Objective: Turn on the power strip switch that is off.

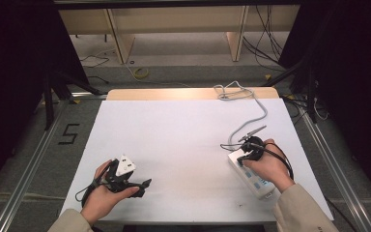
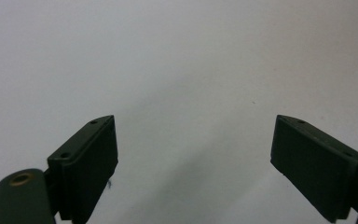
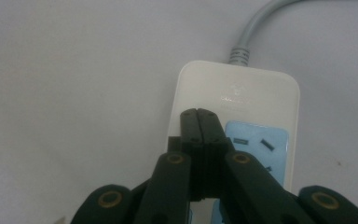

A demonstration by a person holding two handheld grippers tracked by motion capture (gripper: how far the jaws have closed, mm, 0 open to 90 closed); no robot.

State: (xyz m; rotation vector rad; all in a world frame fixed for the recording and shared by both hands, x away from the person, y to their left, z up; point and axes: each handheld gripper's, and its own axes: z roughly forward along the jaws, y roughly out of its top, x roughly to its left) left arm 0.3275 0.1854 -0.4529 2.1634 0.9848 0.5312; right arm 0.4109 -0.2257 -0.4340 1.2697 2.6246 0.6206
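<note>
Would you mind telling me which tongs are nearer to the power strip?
Right. The right tongs are shut and rest directly over the power strip, at its cord end. The left tongs are open, far across the white table, with nothing between them.

1. Look at the grey floor left of the table: a black tape mark (image 1: pixel 69 134) there reads as the digit "5".
2. On your white plastic power strip (image 3: pixel 237 93), a faint grey logo and a line of print (image 3: pixel 236 99) sit above the blue socket panel; too blurred to read.
3. Nothing else readable anywhere.
</note>
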